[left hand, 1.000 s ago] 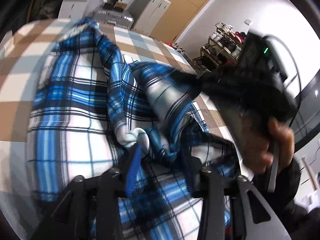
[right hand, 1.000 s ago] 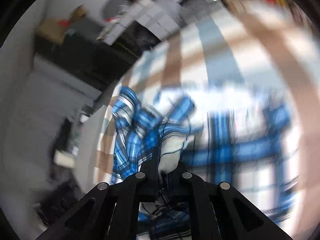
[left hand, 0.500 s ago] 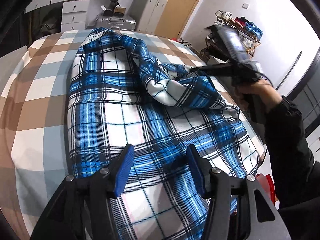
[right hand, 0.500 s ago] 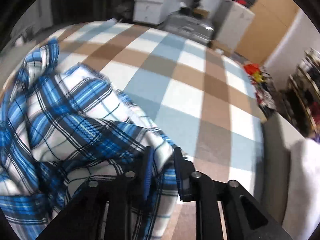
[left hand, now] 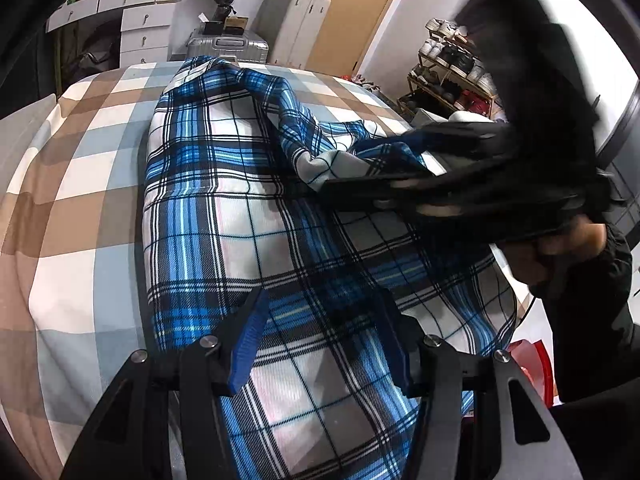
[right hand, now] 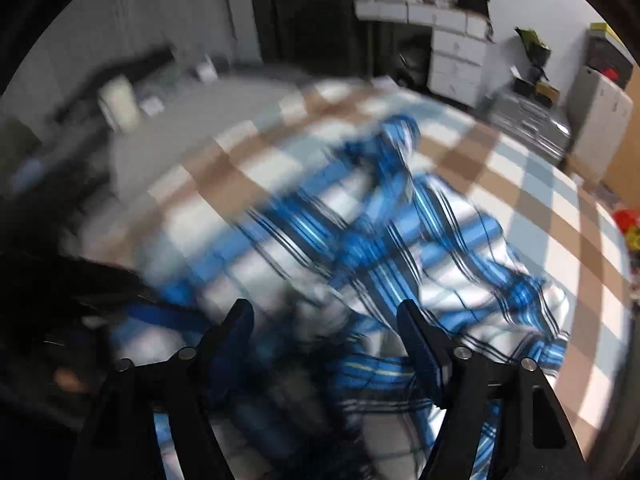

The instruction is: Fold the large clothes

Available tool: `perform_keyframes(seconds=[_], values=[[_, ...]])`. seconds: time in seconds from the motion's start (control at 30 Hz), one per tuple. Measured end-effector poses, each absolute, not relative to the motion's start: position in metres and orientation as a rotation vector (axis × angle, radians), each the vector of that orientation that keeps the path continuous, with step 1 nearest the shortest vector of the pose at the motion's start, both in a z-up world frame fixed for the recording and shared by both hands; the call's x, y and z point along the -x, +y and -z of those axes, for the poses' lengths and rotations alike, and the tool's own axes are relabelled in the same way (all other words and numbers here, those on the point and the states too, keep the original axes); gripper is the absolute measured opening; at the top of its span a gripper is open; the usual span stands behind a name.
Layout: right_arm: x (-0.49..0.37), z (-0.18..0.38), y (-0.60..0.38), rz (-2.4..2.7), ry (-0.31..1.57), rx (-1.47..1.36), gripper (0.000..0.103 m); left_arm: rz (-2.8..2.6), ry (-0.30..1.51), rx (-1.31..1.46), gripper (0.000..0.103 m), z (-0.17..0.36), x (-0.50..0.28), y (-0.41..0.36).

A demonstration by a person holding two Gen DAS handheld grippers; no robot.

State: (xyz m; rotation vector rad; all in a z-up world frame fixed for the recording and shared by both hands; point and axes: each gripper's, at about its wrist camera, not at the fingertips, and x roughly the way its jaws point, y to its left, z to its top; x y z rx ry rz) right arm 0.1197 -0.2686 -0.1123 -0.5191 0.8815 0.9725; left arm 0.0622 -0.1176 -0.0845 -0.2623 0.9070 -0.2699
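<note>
I see the checked bedspread (left hand: 72, 184) filling my left view, with the blue plaid shirt (left hand: 208, 200) spread along it from 12 to 6 o'clock. My left gripper (left hand: 320, 336) hangs over the hem at 6, fingers spread, holding nothing. My right gripper (right hand: 324, 332), blurred, also stands spread above the bunched cloth; at 3 o'clock in the left view it crosses a raised fold.

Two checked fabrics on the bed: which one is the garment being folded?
The blue-white-black plaid shirt, rumpled and lying on top. The brown, grey-blue and white checked bedcover lies flat beneath it. Both grippers, left and right, are open.
</note>
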Motion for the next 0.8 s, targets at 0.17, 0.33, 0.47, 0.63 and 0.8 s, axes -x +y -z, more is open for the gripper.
perform_keyframes(seconds=[0.17,0.33,0.47,0.63,0.8], values=[[-0.16,0.077,-0.337,-0.778,0.74,0.201,0.005,0.274,0.905,0.263,0.048,0.08,-0.056,-0.116],[-0.242,0.139,-0.403,-0.443,1.024,-0.087,0.015,0.355,0.862,0.369,0.048,0.068,-0.06,-0.105],[-0.229,0.135,-0.429,-0.544,1.008,-0.245,0.019,0.309,0.841,0.352,0.048,0.061,-0.058,-0.097],[-0.209,0.121,-0.419,-0.708,1.0,-0.23,0.062,0.269,0.861,0.391,0.048,0.073,-0.06,-0.088],[-0.22,0.139,-0.378,-0.647,1.062,-0.114,0.023,0.254,0.876,0.398,0.048,0.076,-0.065,-0.089]])
